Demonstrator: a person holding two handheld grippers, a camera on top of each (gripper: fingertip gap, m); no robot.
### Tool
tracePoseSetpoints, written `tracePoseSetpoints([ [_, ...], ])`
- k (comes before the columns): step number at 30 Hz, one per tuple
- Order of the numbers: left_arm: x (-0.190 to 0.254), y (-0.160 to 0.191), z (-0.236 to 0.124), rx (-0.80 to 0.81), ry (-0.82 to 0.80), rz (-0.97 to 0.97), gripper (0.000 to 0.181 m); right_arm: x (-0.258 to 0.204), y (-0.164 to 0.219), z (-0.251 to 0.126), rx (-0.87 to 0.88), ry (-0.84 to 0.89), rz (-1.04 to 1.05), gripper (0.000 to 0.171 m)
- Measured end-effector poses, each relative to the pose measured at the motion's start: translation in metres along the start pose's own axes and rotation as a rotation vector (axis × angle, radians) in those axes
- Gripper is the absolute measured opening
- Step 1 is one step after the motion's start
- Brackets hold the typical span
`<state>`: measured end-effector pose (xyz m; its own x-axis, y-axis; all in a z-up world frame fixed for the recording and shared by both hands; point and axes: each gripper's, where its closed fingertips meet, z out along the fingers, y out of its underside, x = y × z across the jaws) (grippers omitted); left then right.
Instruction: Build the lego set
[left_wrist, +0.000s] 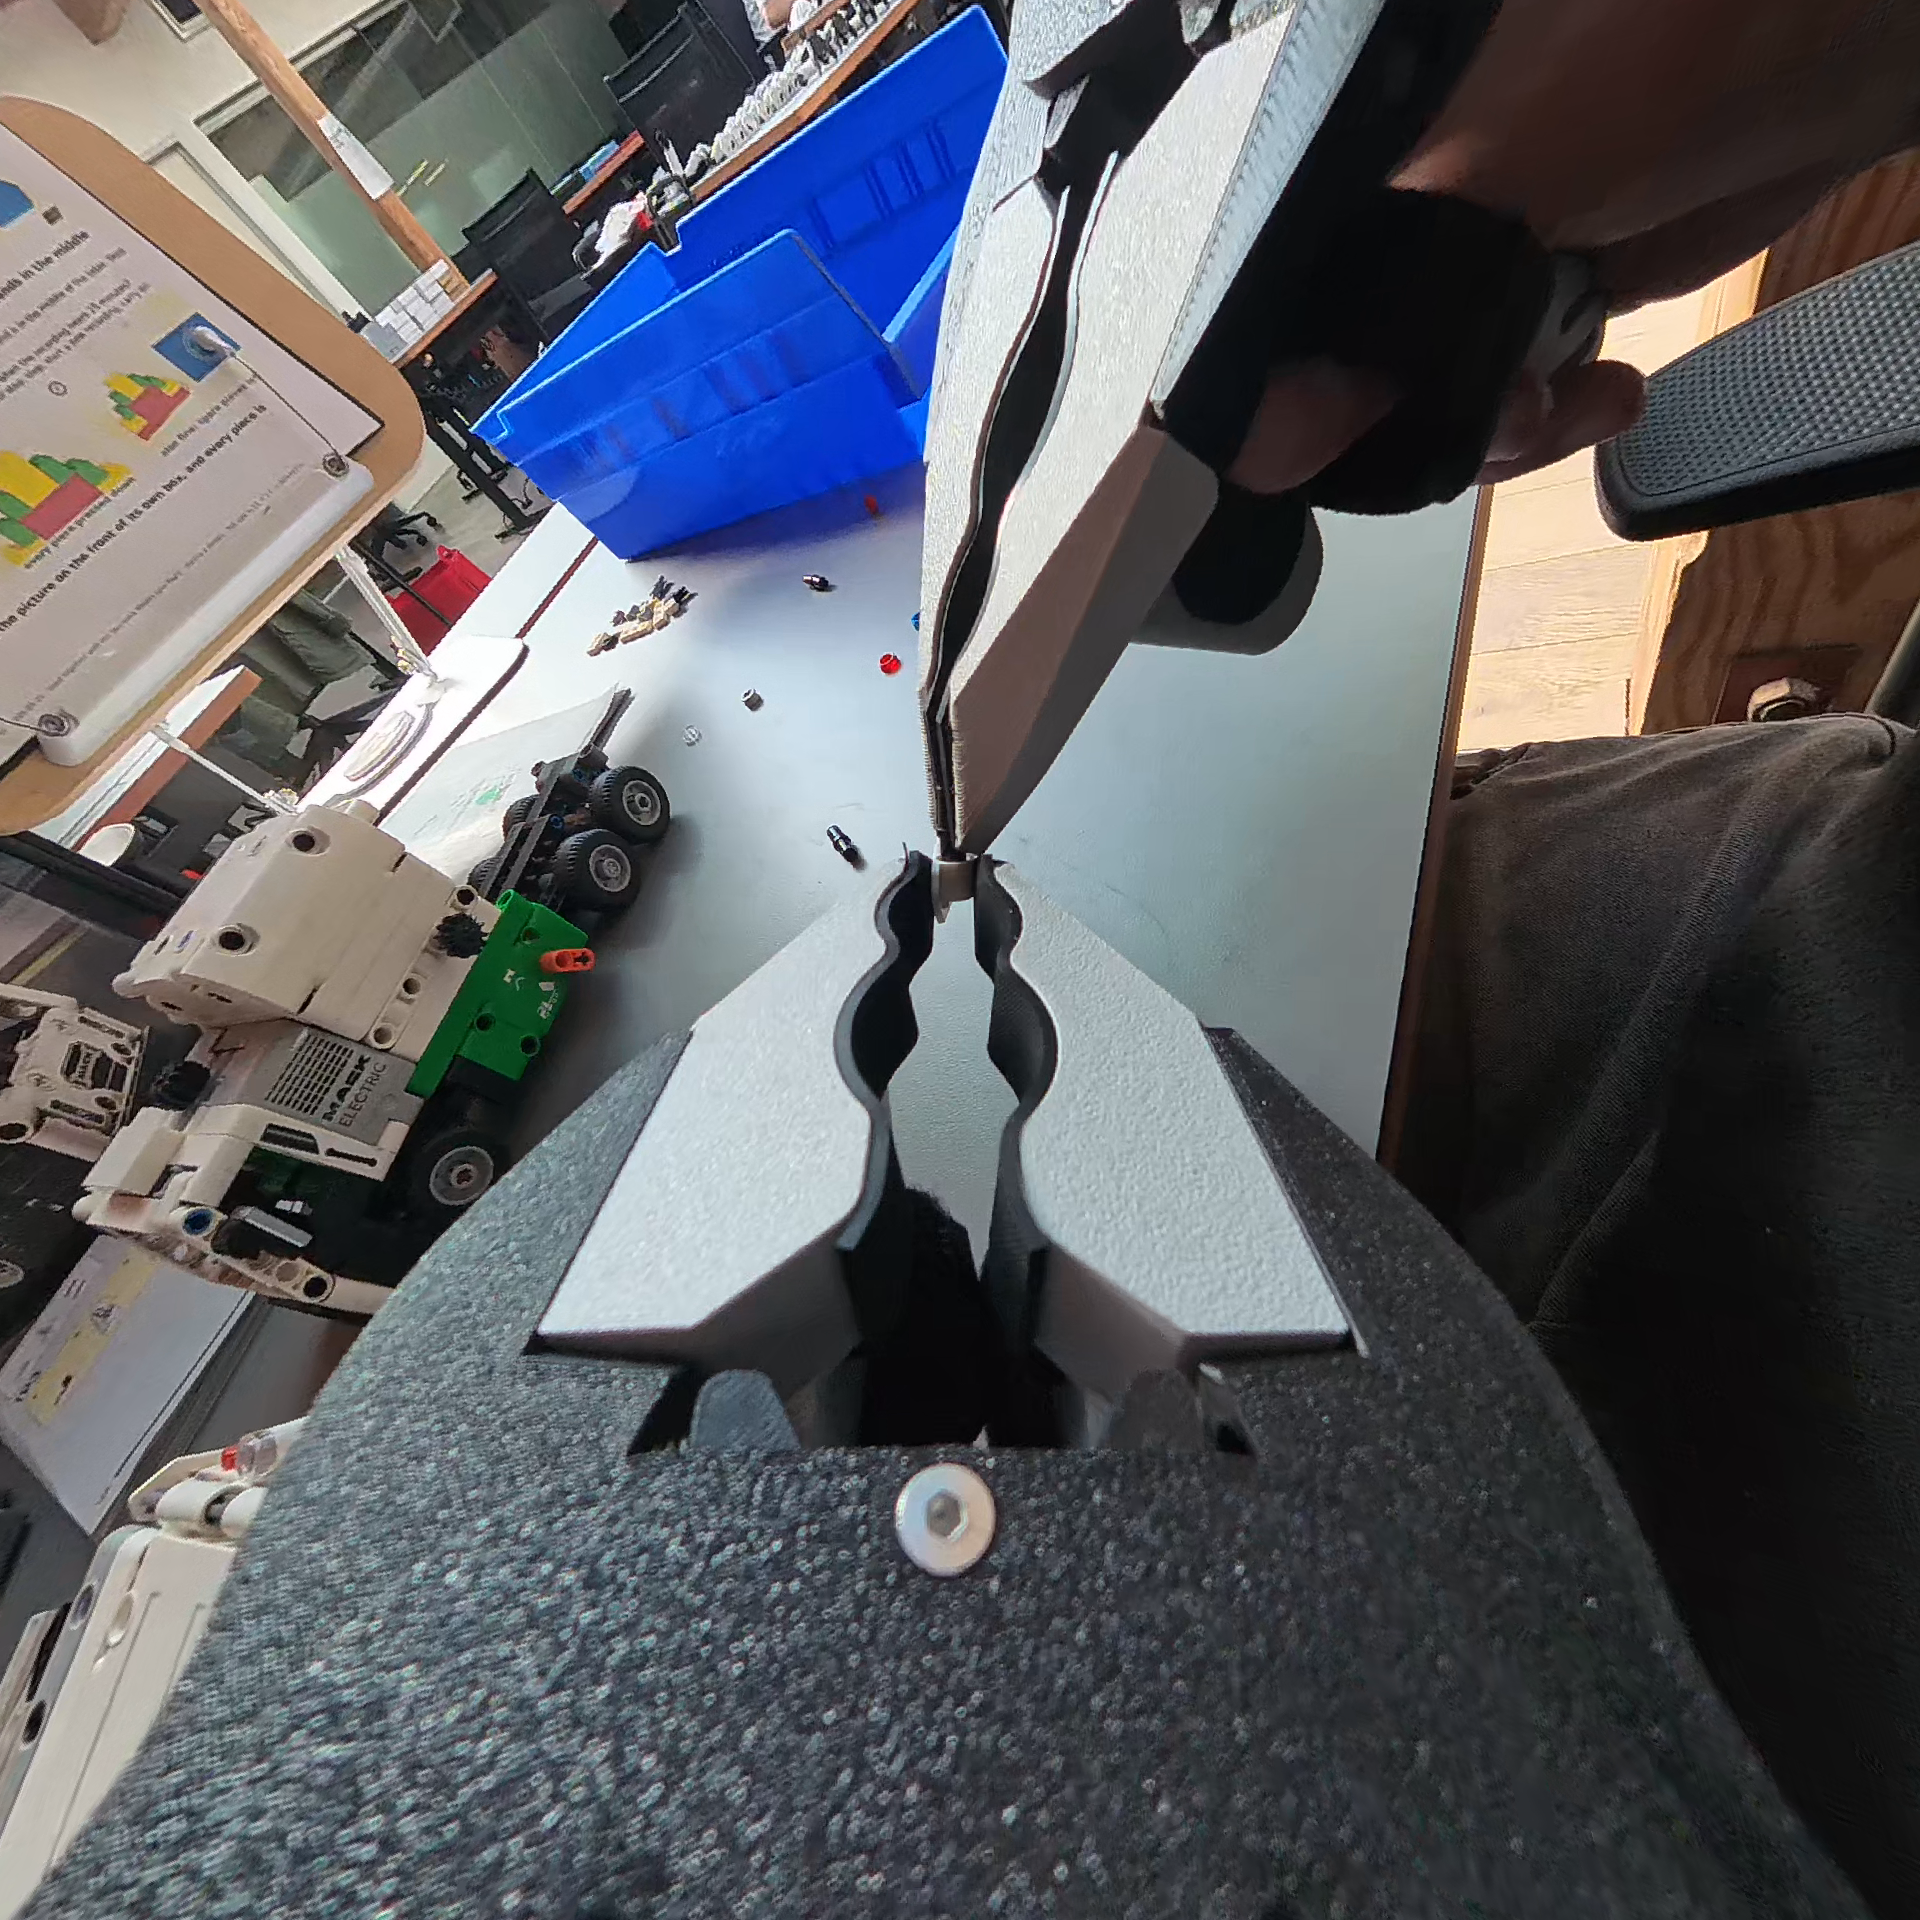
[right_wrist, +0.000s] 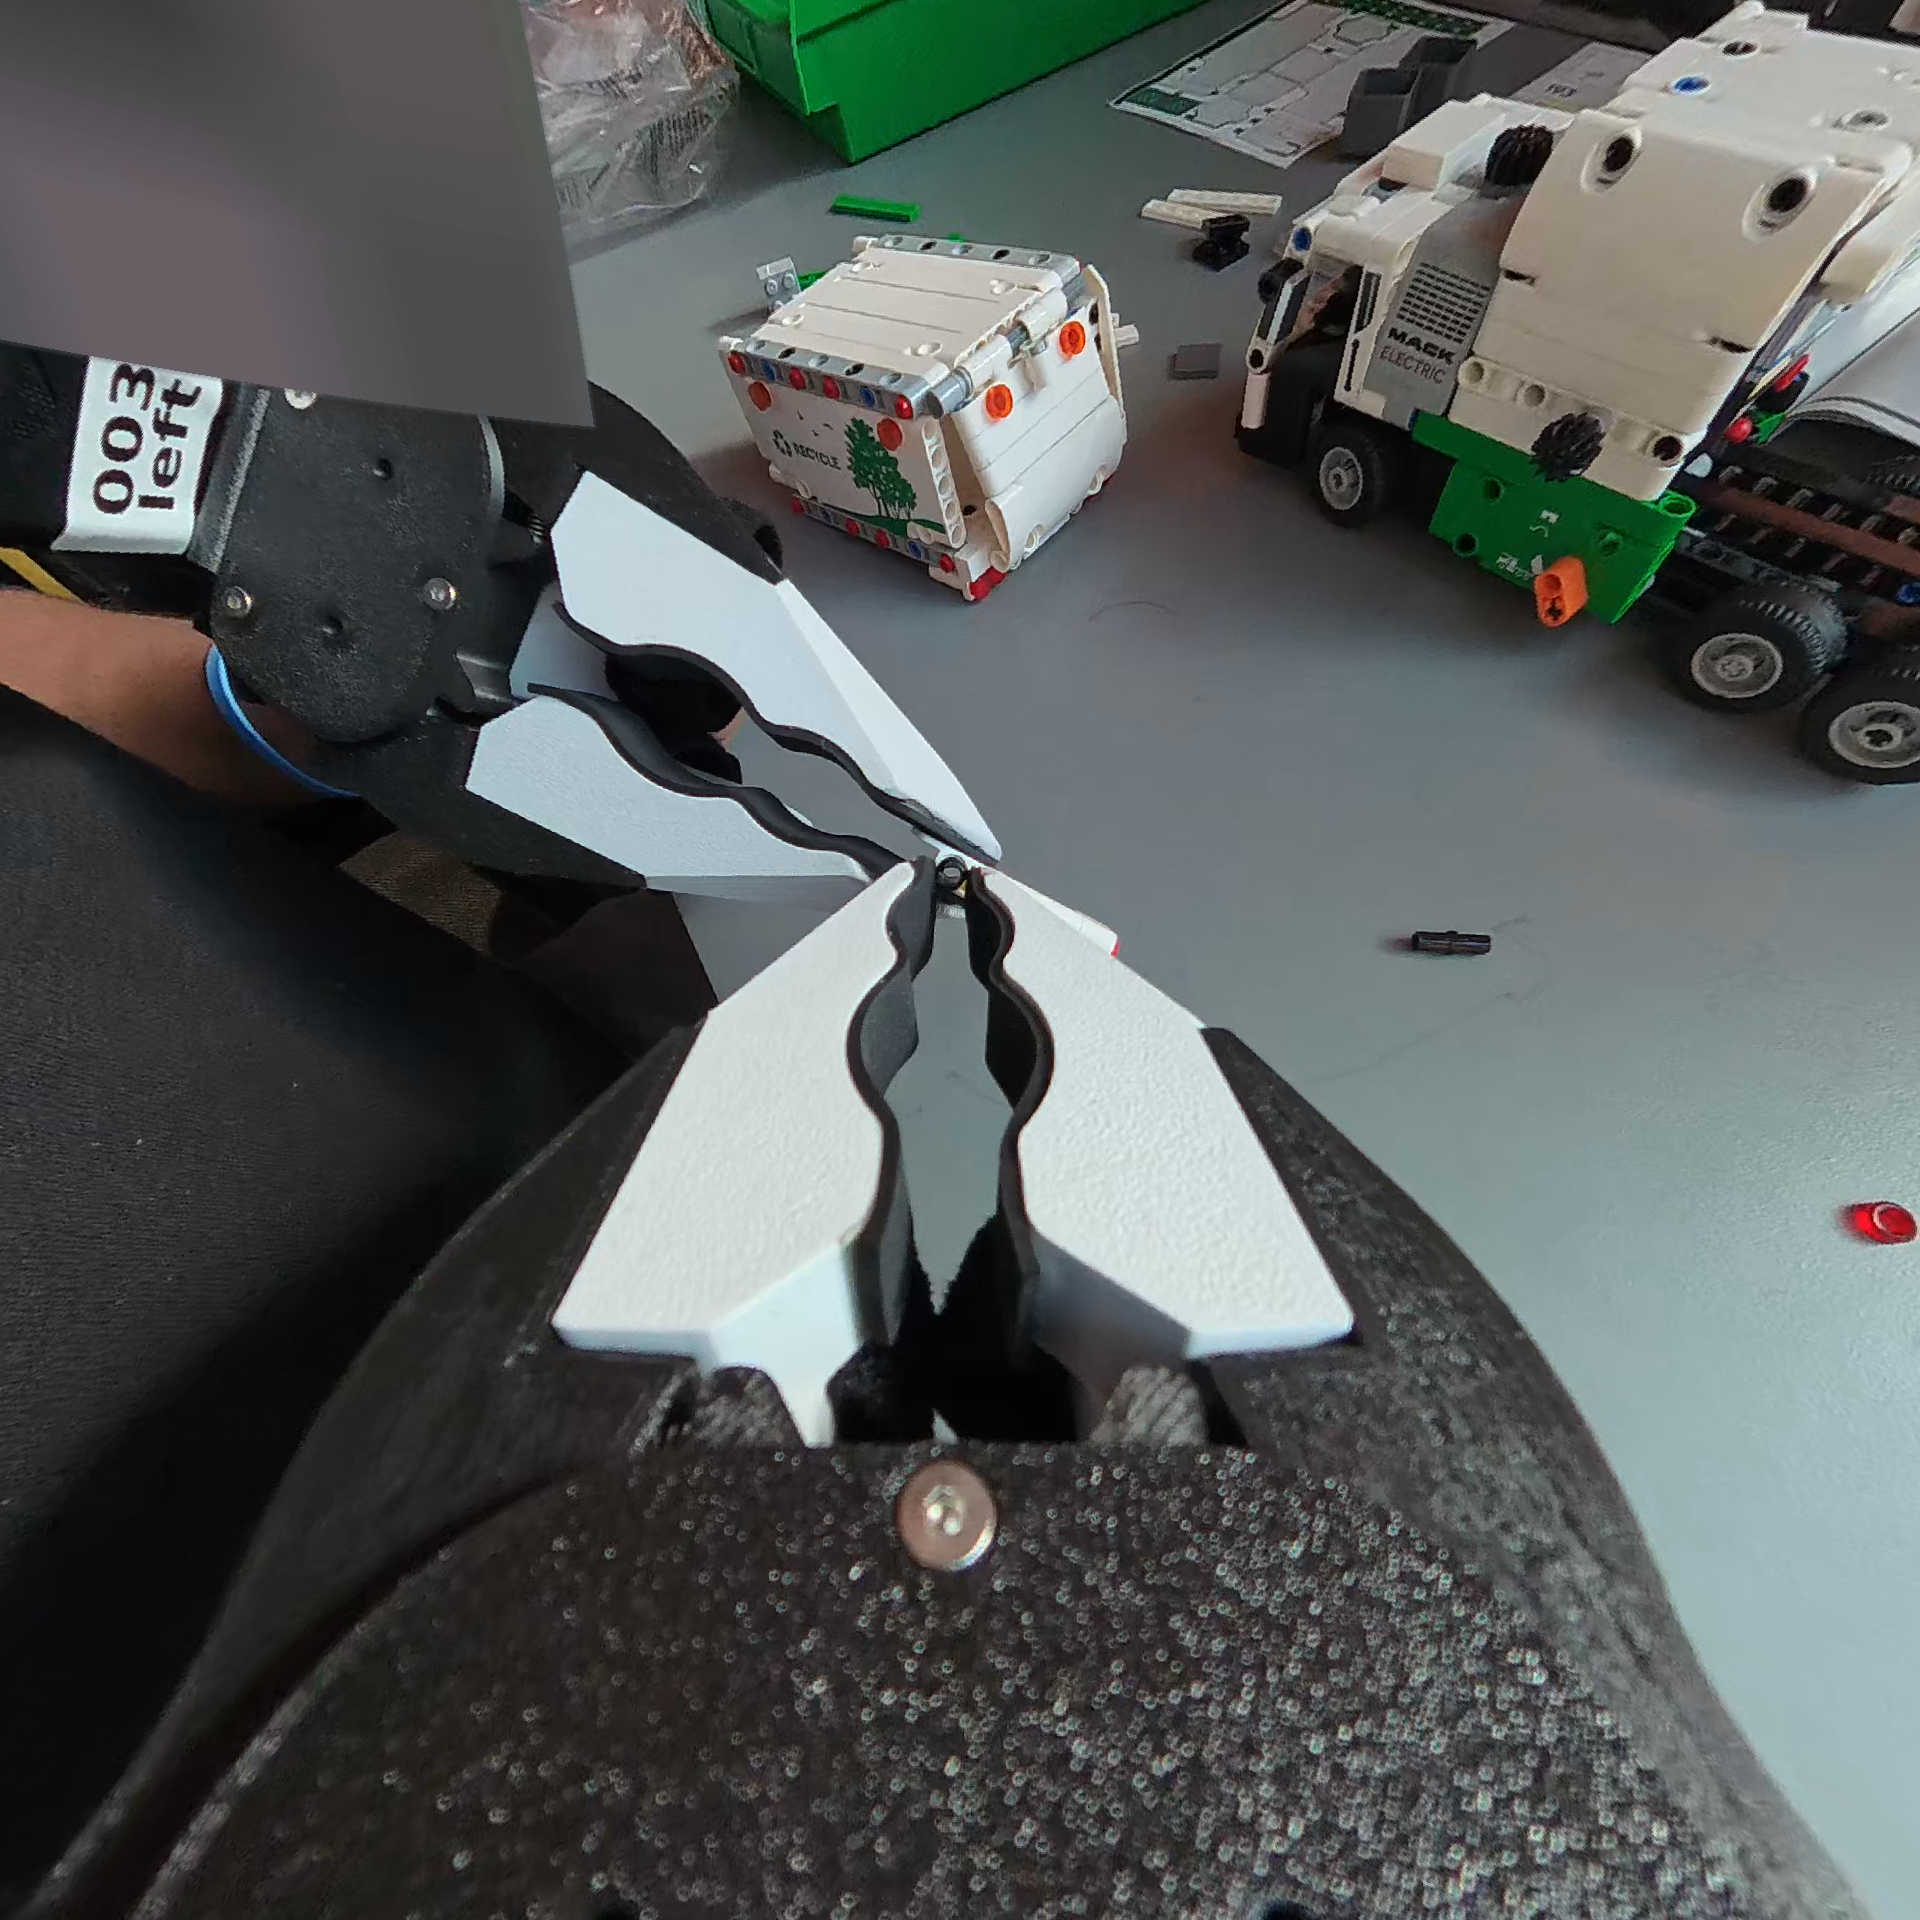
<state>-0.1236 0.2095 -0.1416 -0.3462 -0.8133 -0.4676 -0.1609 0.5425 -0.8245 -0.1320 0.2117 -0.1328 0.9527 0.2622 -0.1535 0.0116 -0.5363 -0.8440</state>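
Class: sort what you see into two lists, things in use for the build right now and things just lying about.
In use:
left gripper
right gripper
small white piece pinched at the tips
tiny black pin

Lying about:
white-and-green truck model
white box module
blue plastic bins
loose red stud

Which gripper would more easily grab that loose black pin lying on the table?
Probably neither yet: the left gripper and right gripper are both shut on small pieces. Once free, the right; the black pin lies on its side.
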Motion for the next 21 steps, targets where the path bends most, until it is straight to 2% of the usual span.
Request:
tracePoseSetpoints([
  [21, 0.003, 0.008, 0.002, -0.056, -0.018, 0.049, 0.006, 0.002, 0.003, 0.006, -0.007, 0.053, -0.074, 0.002],
])
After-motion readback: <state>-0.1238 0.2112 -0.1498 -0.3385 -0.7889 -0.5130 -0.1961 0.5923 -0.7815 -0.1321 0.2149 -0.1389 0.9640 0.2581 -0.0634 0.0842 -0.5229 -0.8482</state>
